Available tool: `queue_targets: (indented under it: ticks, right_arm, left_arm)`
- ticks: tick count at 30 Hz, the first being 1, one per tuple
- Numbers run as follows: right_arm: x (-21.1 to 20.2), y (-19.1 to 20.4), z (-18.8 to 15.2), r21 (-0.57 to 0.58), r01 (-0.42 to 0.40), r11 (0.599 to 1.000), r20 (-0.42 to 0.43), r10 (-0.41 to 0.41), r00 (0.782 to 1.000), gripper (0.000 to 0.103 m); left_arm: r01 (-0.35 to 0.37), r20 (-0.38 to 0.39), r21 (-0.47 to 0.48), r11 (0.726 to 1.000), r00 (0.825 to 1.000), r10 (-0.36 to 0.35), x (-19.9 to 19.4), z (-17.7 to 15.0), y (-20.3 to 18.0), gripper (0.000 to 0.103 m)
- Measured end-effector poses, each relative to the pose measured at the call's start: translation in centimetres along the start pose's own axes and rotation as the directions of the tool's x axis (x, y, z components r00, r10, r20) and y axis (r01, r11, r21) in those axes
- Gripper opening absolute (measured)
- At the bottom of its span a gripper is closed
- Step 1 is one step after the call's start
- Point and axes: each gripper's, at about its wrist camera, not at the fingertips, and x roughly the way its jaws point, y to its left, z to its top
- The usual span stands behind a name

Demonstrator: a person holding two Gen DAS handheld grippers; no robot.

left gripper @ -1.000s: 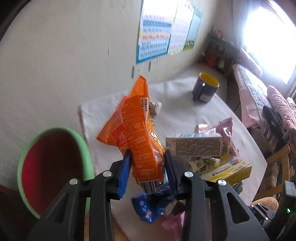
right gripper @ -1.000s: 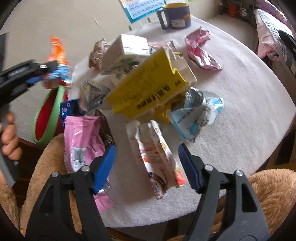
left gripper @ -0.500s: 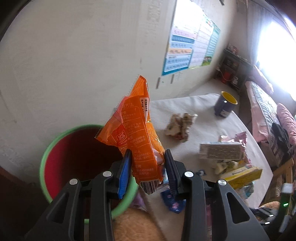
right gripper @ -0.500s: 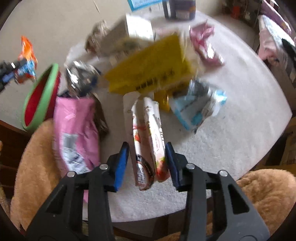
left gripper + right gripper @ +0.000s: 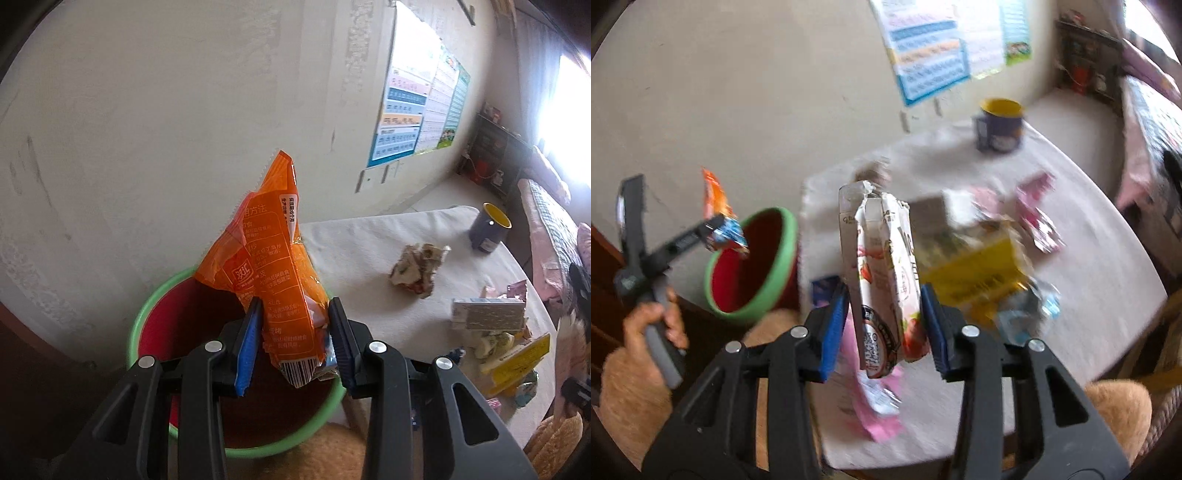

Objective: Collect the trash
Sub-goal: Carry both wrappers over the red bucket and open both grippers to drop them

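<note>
Left gripper: your blue pads pinch the orange wrapper, which stands upright between them.
Orange wrapper: you hold it over the green-rimmed bin, whose inside is red, just off the tabletop's near left corner.
Right gripper: your jaws have just been closing and now clamp the torn white carton, printed with strawberries.
White carton: held upright, clear of the tabletop.
Tabletop: a yellow box, pink wrappers and a crumpled wad lie mid-table; a dark mug stands near the far edge.
</note>
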Motion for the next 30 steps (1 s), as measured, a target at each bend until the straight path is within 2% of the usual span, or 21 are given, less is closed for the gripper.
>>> queue_targets:
  ticks: [7, 13, 22, 26, 29, 30]
  right_arm:
    - [4.7, 5.6, 3.0, -0.057, -0.127, 0.99, -0.055, 0.124, 0.991, 0.04]
    - [9.5, 9.0, 5.3, -0.046, -0.201, 0.978, -0.097, 0.196, 0.976, 0.04]
    - [15.8, 13.0, 7.6, -0.021, -0.271, 0.962, -0.145, 0.265, 0.953, 0.04]
    - [17.0, 13.8, 8.5, -0.007, -0.299, 0.954, -0.145, 0.295, 0.944, 0.042]
    - [17.7, 14.3, 8.9, 0.028, -0.347, 0.937, -0.157, 0.347, 0.925, 0.053]
    - [17.9, 14.4, 9.0, 0.034, -0.353, 0.935, -0.161, 0.354, 0.921, 0.066]
  left_arm:
    - [-0.041, -0.04, -0.072, 0.997, 0.998, 0.039, 1.5, -0.6, 4.1, 0.034]
    - [-0.058, -0.06, -0.119, 0.991, 0.997, 0.051, 2.3, -1.2, 6.9, 0.034]
    - [-0.067, -0.097, -0.126, 0.99, 0.994, 0.055, 3.7, -2.2, 7.9, 0.034]
    - [-0.069, -0.106, -0.132, 0.989, 0.993, 0.056, 4.2, -2.4, 8.1, 0.034]
    - [-0.077, -0.11, -0.126, 0.989, 0.992, 0.063, 4.4, -2.4, 8.1, 0.036]
    - [-0.088, -0.11, -0.12, 0.989, 0.991, 0.075, 4.4, -2.3, 8.0, 0.042]
